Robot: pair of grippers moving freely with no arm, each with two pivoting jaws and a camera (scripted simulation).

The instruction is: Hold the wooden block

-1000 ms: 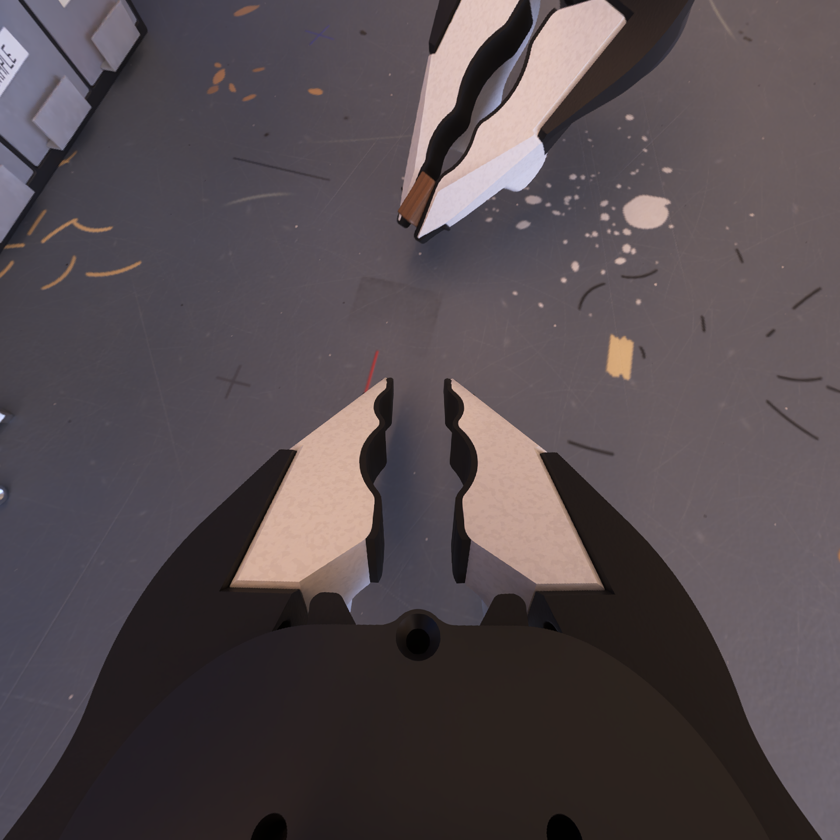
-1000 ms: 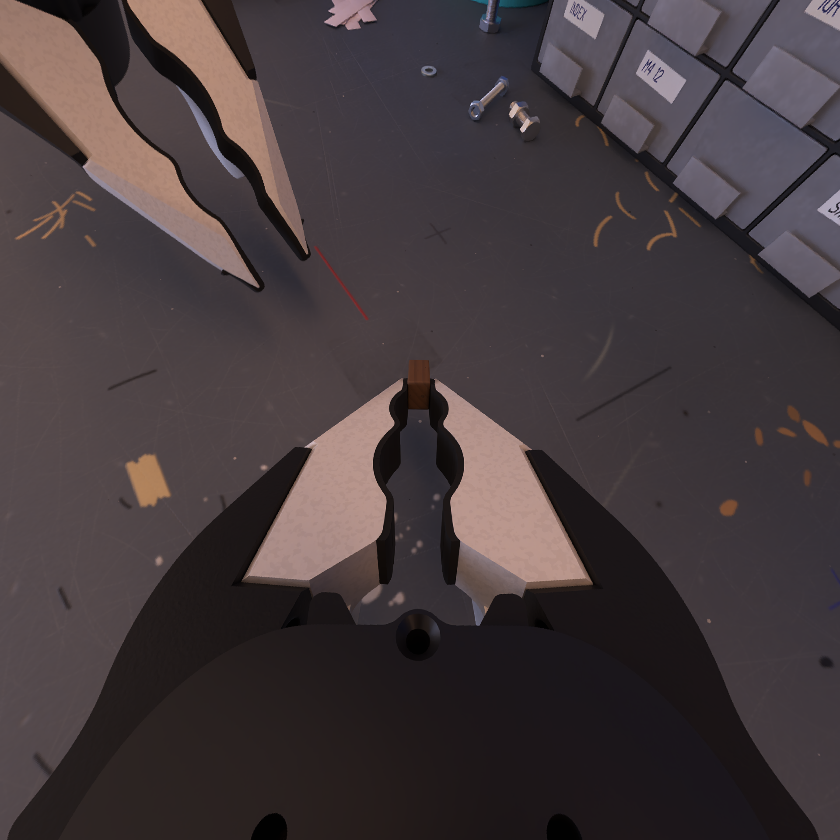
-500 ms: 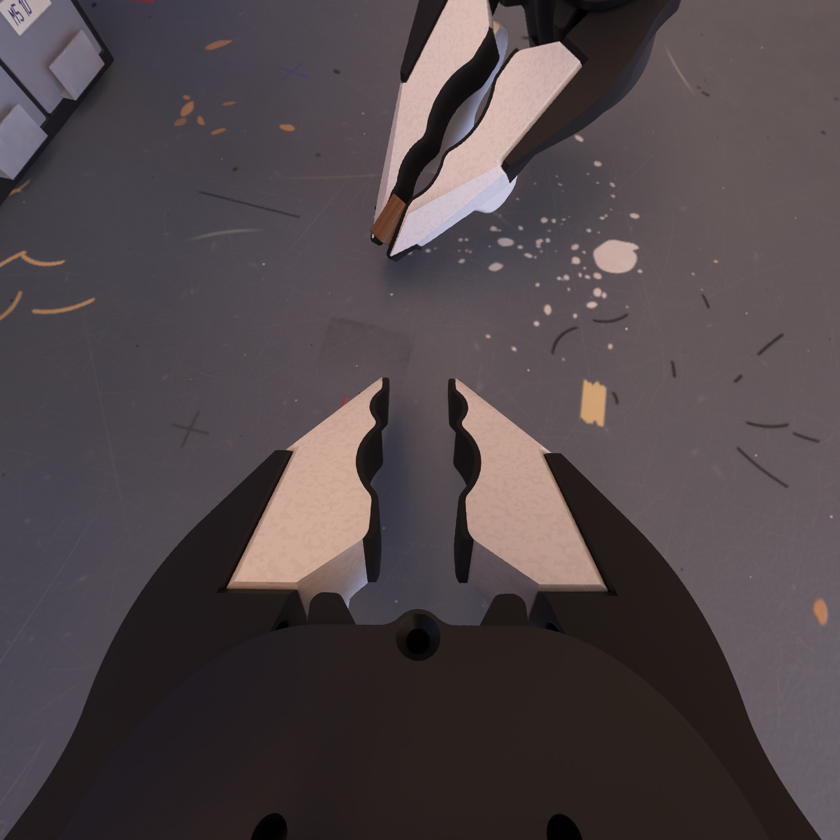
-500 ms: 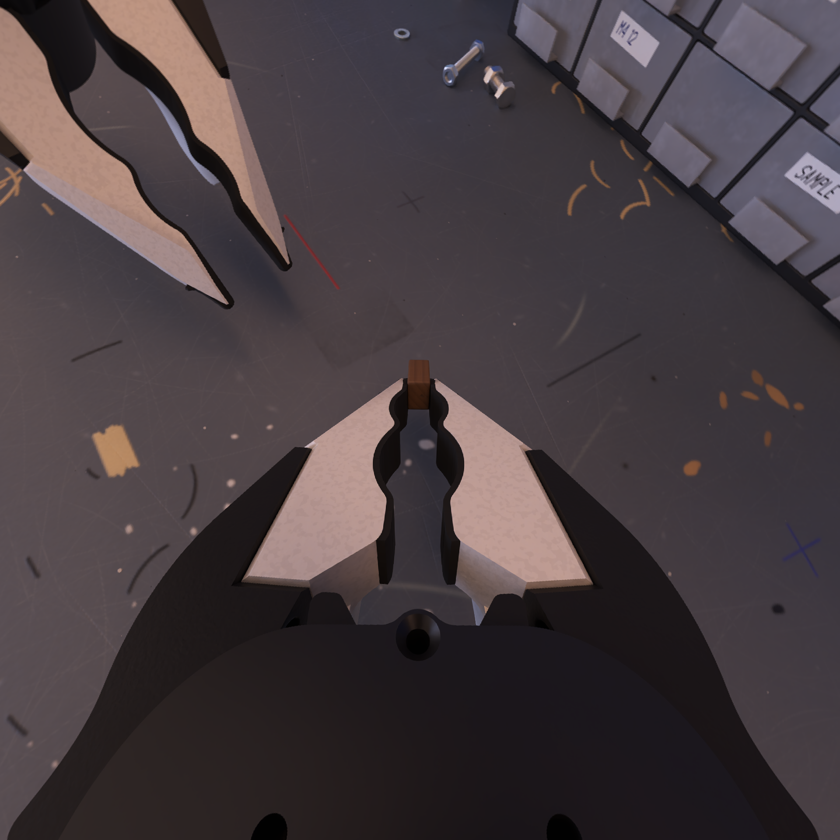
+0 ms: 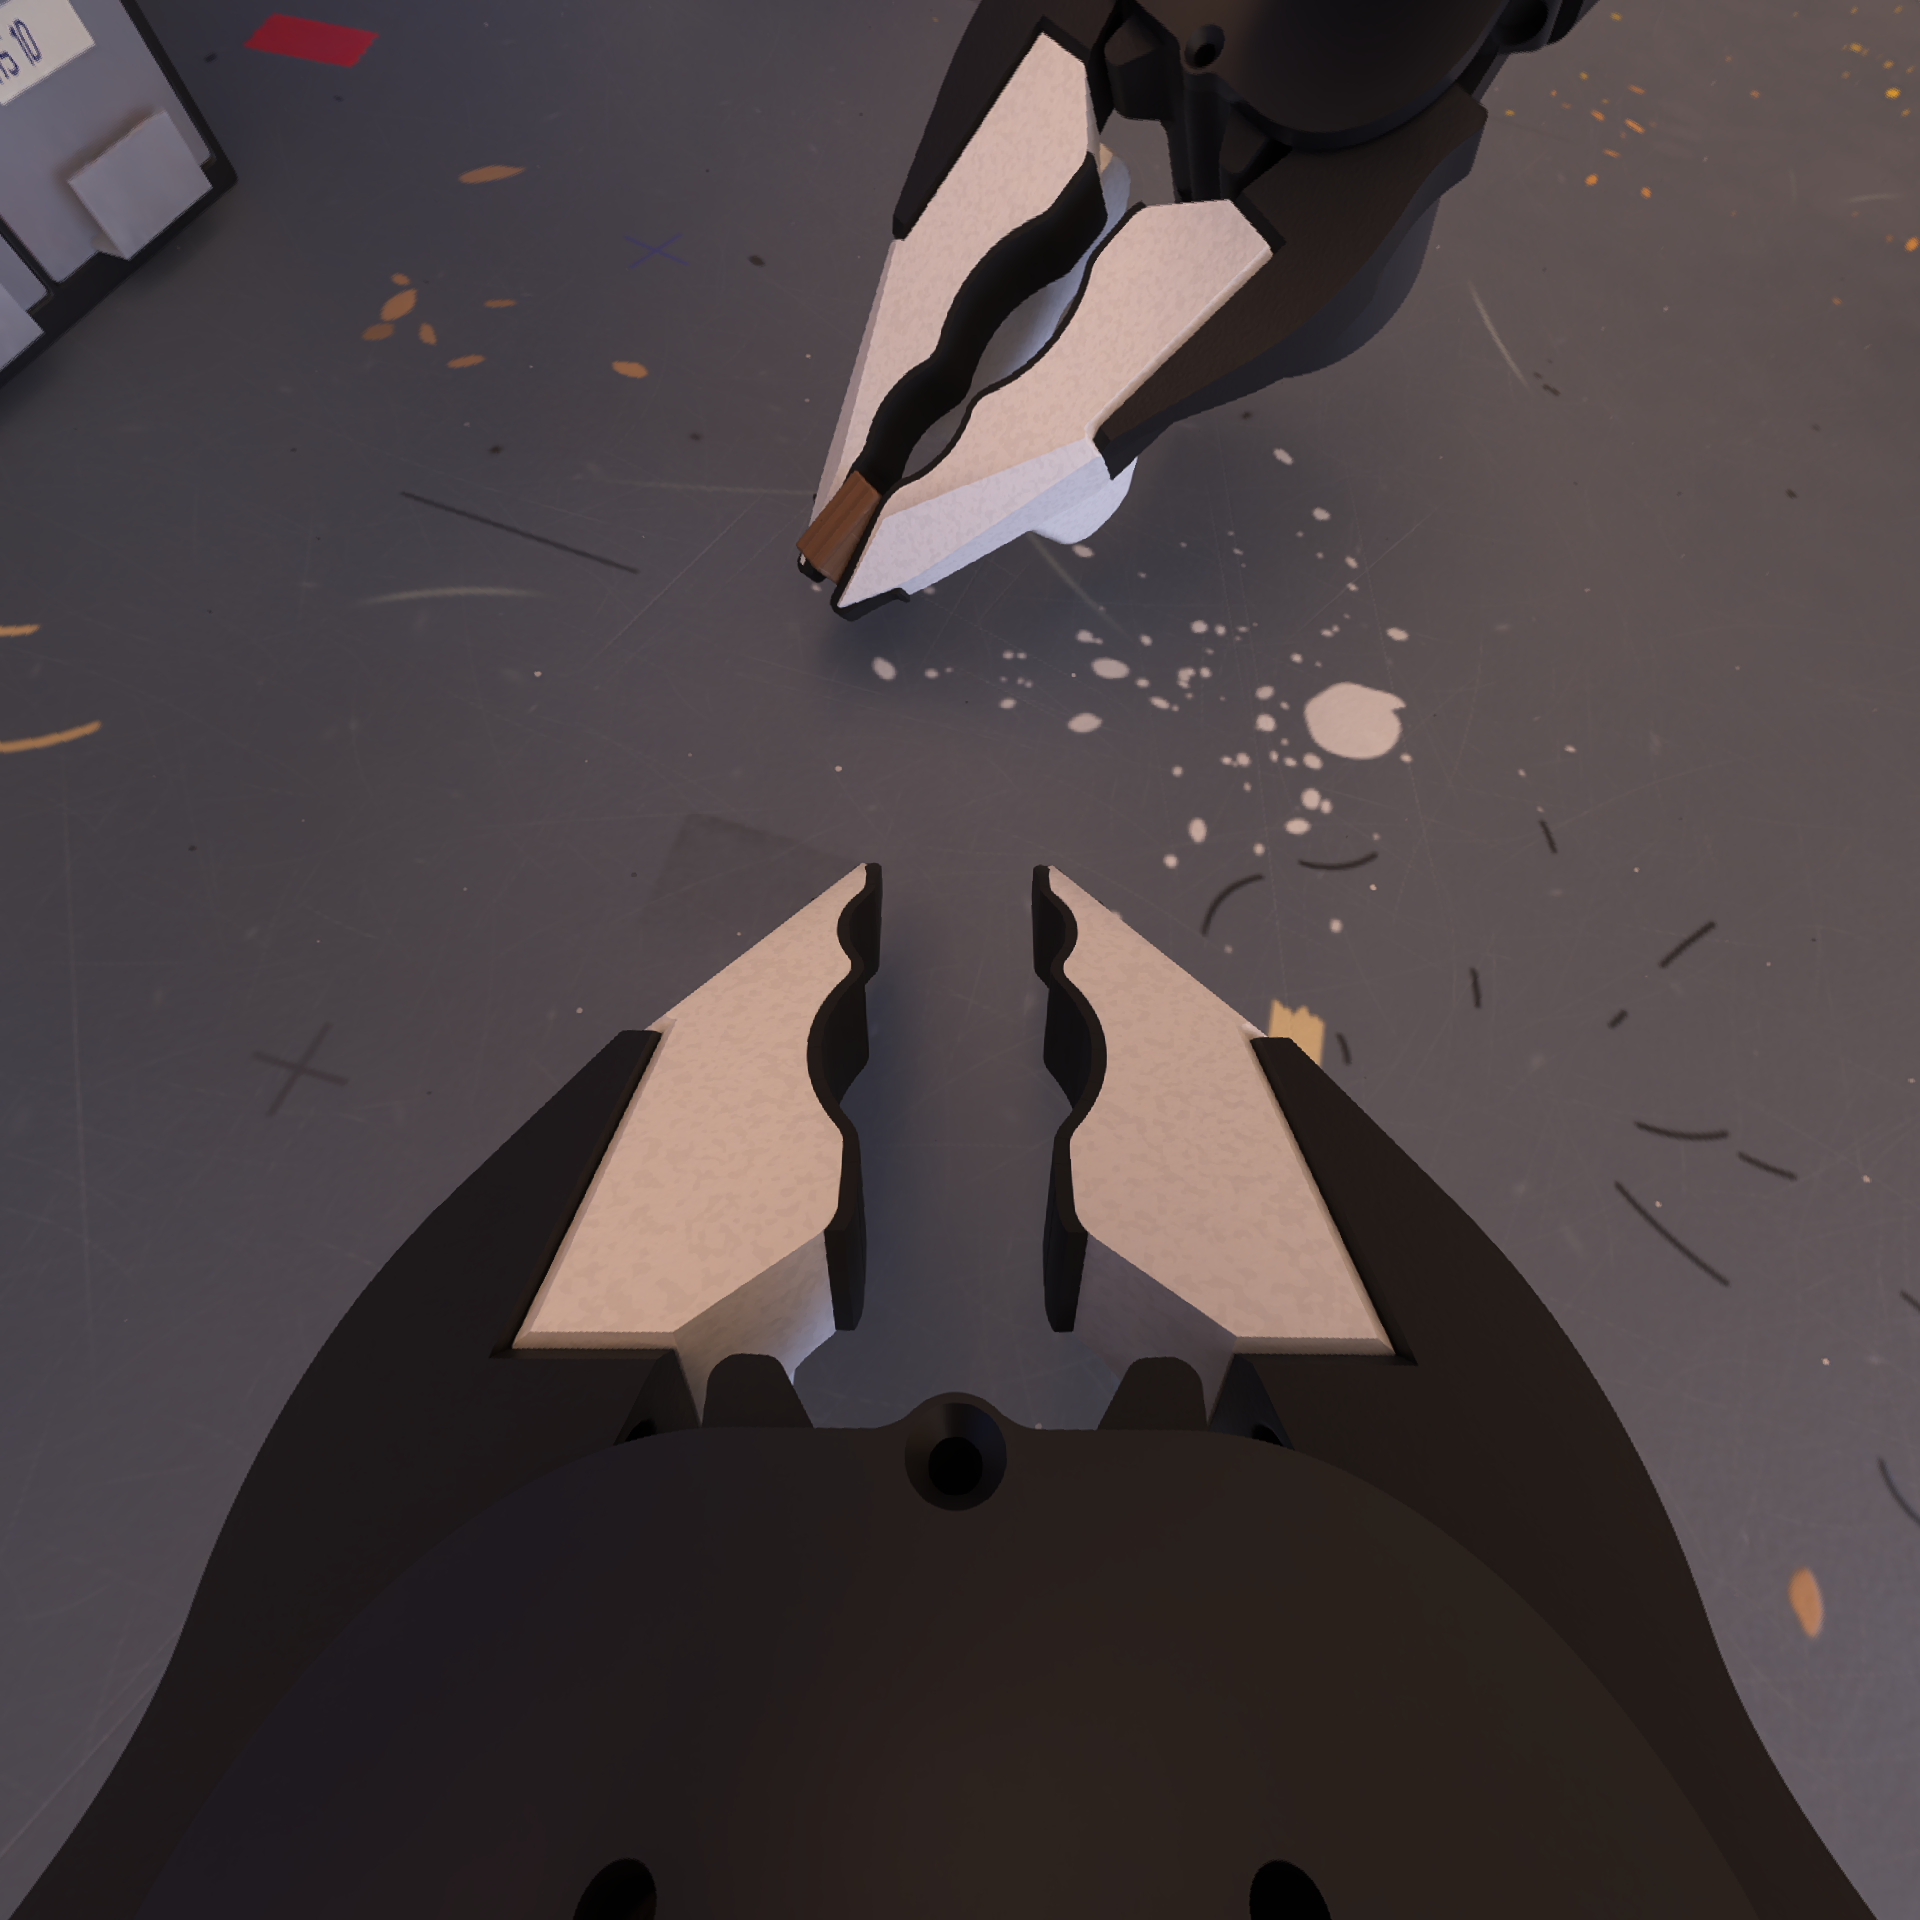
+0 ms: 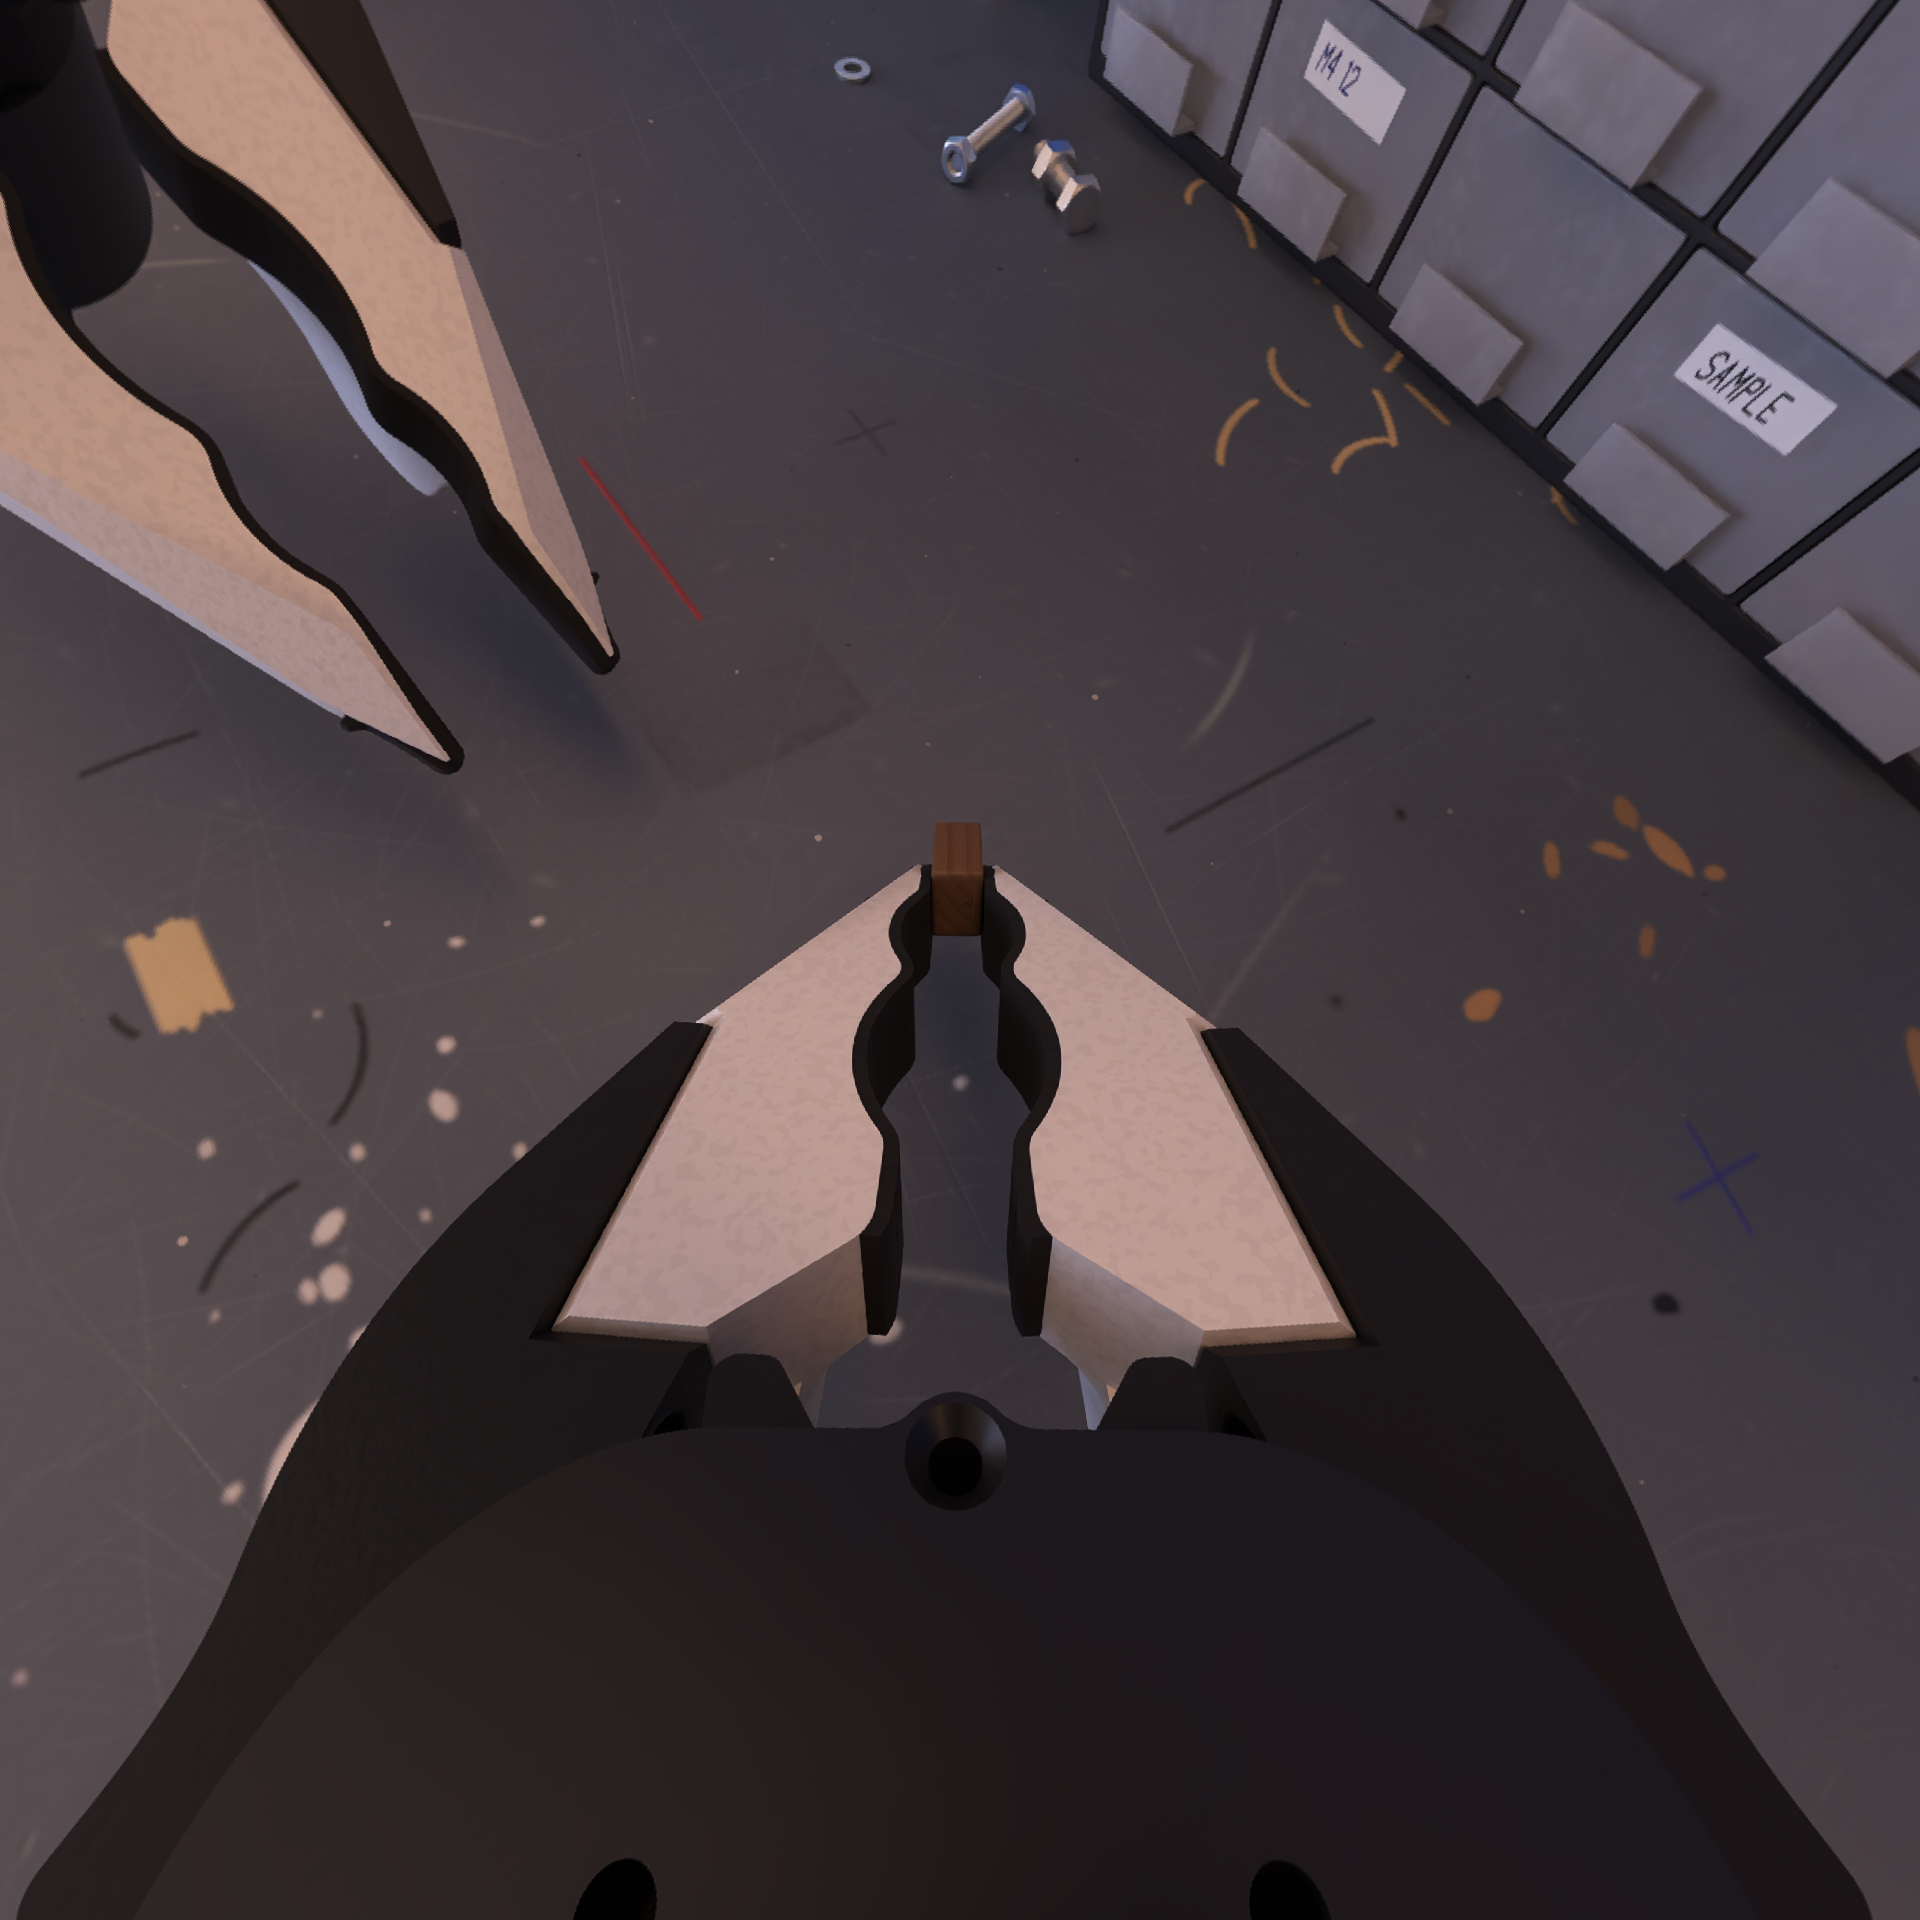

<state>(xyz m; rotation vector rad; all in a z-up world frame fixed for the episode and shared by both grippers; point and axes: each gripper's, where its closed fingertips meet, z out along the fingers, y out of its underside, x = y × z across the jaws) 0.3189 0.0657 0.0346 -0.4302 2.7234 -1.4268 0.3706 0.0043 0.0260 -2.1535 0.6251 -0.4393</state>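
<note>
The wooden block (image 6: 956, 881) is a small brown piece pinched between the tips of my right gripper (image 6: 956, 883), held above the dark grey bench. In the left wrist view the right gripper (image 5: 847, 566) hangs ahead at upper centre, with the wooden block (image 5: 837, 525) at its tip. My left gripper (image 5: 956, 883) is open and empty, its tips a short way short of the right gripper's. In the right wrist view the left gripper (image 6: 530, 712) shows at upper left, jaws apart.
A grey drawer cabinet (image 6: 1621, 312) runs along the upper right, and its corner (image 5: 94, 177) shows in the left wrist view. Two bolts (image 6: 1029, 151) and a washer (image 6: 852, 69) lie near it. A tan tape scrap (image 6: 177, 975) and paint spatter (image 5: 1351, 719) mark the bench.
The right gripper, still shut on the block, has moved closer to the left gripper. The left gripper has stayed open, and the bench marks have shifted in both views.
</note>
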